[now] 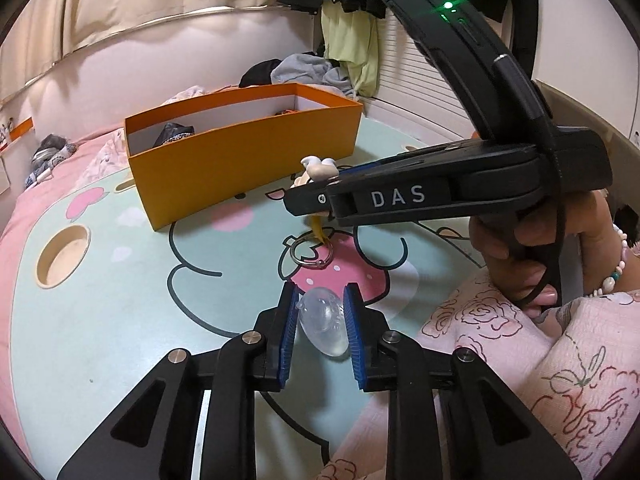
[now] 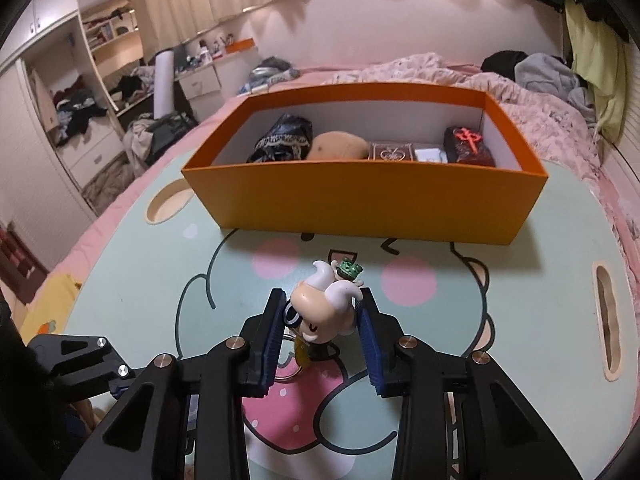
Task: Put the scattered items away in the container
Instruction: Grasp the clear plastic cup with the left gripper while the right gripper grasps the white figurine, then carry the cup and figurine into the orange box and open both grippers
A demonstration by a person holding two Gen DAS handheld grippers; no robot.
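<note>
Between the left gripper's (image 1: 319, 312) pads sits a clear shell (image 1: 323, 326), pinched at its sides; looks light, slick, probably crushable. Right gripper (image 2: 323, 316) clamps a figurine (image 2: 326, 306) by the head, keyring (image 1: 311, 251) dangling below; rigid, light. Box (image 2: 360, 196) lies well beyond both fingertips.

2 close wrist views toward orange box (image 2: 360, 196)
</note>
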